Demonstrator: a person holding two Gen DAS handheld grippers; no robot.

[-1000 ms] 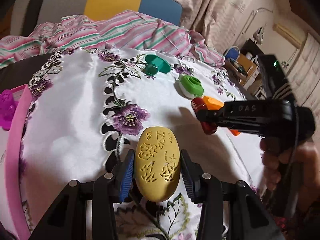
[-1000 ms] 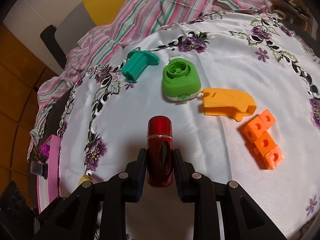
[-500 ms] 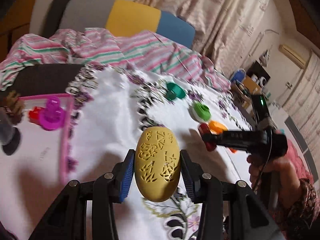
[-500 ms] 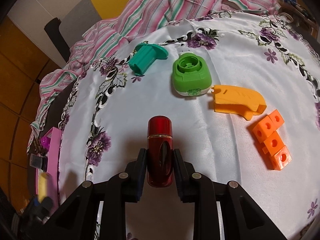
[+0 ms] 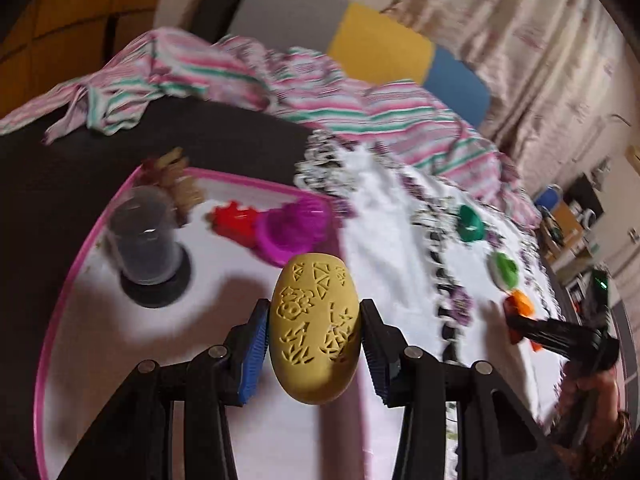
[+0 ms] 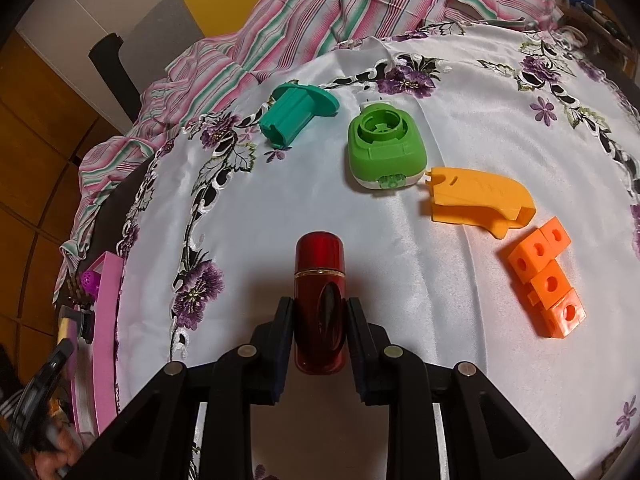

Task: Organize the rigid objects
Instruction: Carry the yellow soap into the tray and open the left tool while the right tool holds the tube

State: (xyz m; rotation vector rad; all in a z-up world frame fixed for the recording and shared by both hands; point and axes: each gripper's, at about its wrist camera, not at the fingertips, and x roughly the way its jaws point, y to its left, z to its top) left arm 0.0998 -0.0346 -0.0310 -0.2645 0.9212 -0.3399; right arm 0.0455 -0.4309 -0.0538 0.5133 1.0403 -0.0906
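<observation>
My left gripper (image 5: 314,340) is shut on a yellow carved egg-shaped object (image 5: 314,330) and holds it above the white floor of a pink-rimmed tray (image 5: 52,324). The tray holds a grey cup (image 5: 142,240), a magenta piece (image 5: 290,228), a red piece (image 5: 236,220) and a brown object (image 5: 176,184). My right gripper (image 6: 320,320) is shut on a dark red cylinder (image 6: 320,300) just above the flowered white cloth (image 6: 460,320). On the cloth lie a teal spool (image 6: 296,114), a green round device (image 6: 384,150), a yellow-orange shell (image 6: 480,200) and orange linked cubes (image 6: 546,278).
A striped pink blanket (image 6: 320,16) lies bunched along the far edge of the cloth. The tray's pink rim (image 6: 106,336) shows at the left of the right wrist view. Shelves and clutter (image 5: 572,216) stand at the far right.
My left gripper has swung left with the yellow egg, from over the flowered cloth to over the pink tray. My right gripper has stayed in place, holding the red cylinder.
</observation>
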